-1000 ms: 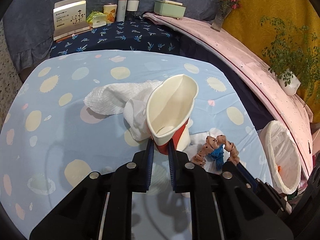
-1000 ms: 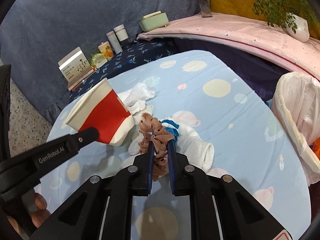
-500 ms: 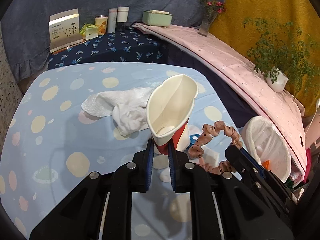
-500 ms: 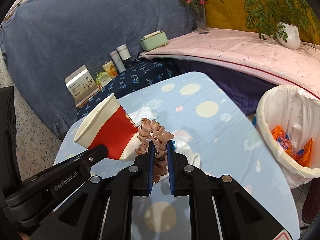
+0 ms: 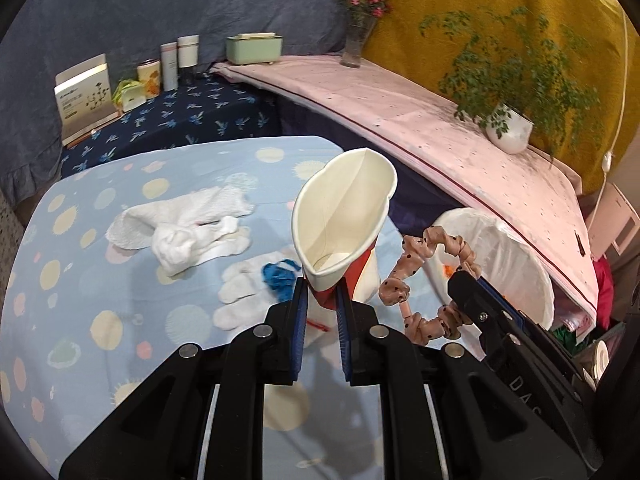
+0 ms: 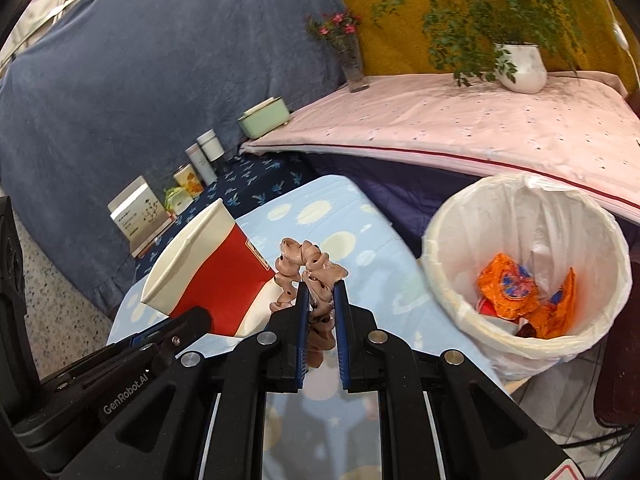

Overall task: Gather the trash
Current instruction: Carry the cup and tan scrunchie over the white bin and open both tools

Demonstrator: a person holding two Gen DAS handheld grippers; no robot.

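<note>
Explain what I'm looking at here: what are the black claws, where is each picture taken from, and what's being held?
No robot: a person carries a hand-held claw in each hand, with a fisheye camera looking along its fingers. In the left view, the left claw pinches a crumpled red-and-white paper cup. In the right view, the right claw grips a pink dotted scrunchie. White cloths and a blue scrap lie on the spotted blue tablecloth. A lined bin beside it holds orange wrappers.
</note>
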